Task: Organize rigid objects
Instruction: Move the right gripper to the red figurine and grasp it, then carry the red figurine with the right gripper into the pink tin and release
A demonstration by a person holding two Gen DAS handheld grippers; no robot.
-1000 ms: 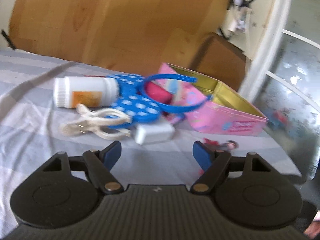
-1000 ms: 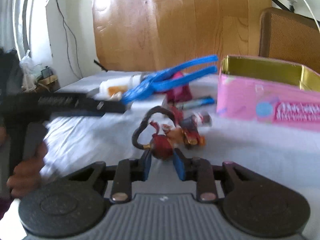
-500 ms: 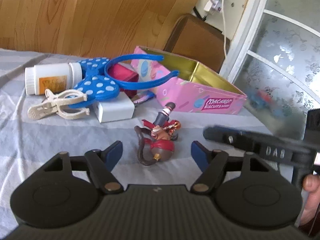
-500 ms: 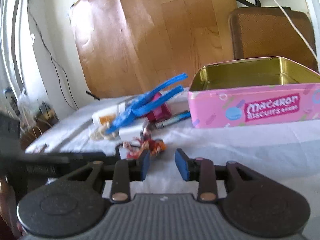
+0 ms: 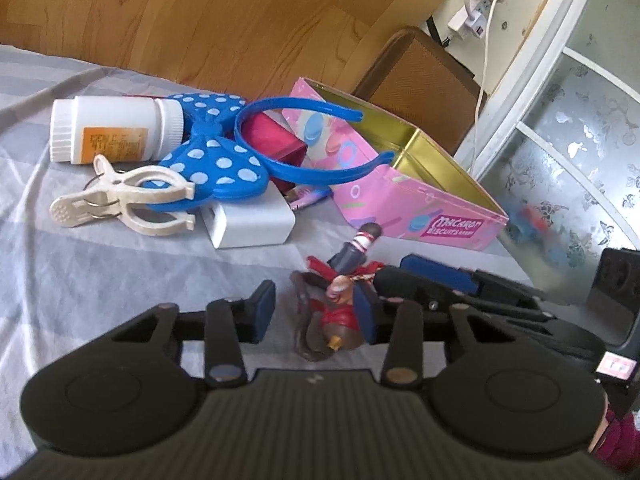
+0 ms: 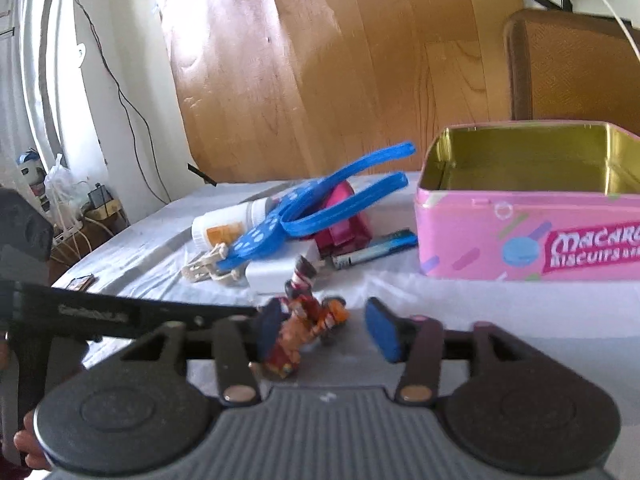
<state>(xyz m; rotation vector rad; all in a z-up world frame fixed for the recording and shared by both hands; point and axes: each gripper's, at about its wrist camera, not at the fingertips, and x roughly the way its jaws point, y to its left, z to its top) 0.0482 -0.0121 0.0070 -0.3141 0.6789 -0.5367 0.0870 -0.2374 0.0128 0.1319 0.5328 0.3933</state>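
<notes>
A small red and brown figurine [image 5: 334,312] with a dark loop lies on the pale striped cloth [image 5: 120,280]. It sits between the fingers of my left gripper [image 5: 314,314], whose jaws are closing; the right pad is at the figurine, the left pad stands apart. My right gripper [image 6: 326,332] also straddles the figurine [image 6: 304,320]; its jaws are opening and not pressing. In the left wrist view the right gripper [image 5: 420,280] reaches in from the right. The open pink tin [image 5: 420,208] [image 6: 500,240] stands behind, gold inside.
Behind the figurine is a pile: a white bottle [image 5: 112,128], a cream clip [image 5: 132,200], a blue polka-dot headband [image 5: 216,160], a white charger block [image 5: 252,220], a magenta box [image 5: 272,140], a pen [image 6: 376,250]. A brown chair [image 5: 420,80] stands beyond the tin.
The right gripper's jaws have widened off the figurine it gripped a second ago. The left gripper moved in around the figurine and its jaws have narrowed. Both grippers now meet at it.
</notes>
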